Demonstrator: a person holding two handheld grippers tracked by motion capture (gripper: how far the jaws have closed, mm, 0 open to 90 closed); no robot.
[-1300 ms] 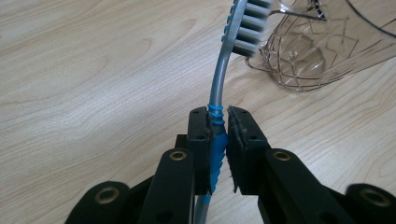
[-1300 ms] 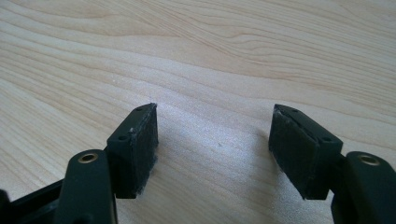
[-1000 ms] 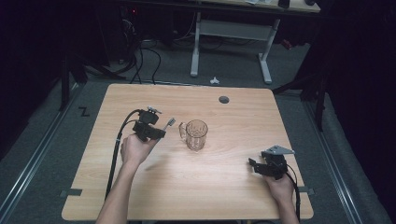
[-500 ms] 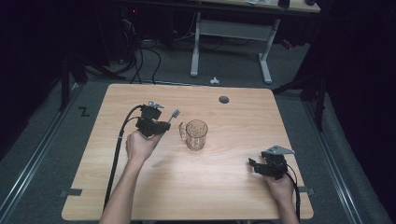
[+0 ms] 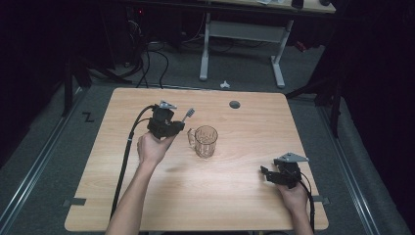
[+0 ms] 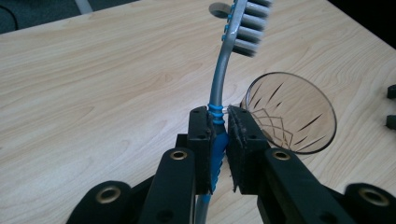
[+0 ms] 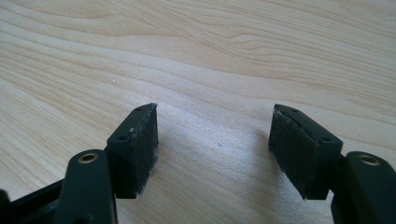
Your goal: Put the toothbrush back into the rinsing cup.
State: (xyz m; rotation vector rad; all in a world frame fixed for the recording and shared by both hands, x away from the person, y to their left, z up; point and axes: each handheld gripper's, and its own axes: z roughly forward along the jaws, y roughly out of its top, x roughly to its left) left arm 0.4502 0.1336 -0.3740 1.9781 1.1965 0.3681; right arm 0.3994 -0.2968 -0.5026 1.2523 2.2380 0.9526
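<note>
The left gripper (image 5: pixel 177 126) pinches a toothbrush (image 6: pixel 219 93) by its blue-banded neck, the pads pressed flat against either side of the handle. Seen along that gripper's own jaws, the grey stem rises past the pad tips and curves to a bristled head (image 6: pixel 251 28) that points toward the far edge of the table (image 5: pixel 112 196). In the high view the brush head (image 5: pixel 189 113) sticks out just beyond the gripper, held above the wood. A clear cut-glass mug (image 5: pixel 205 141) stands upright just past and to the right of the left gripper, close to the jaw tips; in the left gripper view its open rim (image 6: pixel 292 112) sits right beside the right-hand pad, whether touching I cannot tell. The right gripper (image 5: pixel 266 172) rests low near the table's near right corner, well apart from the mug, its jaws spread wide with bare wood between the pads (image 7: pixel 140 140).
</note>
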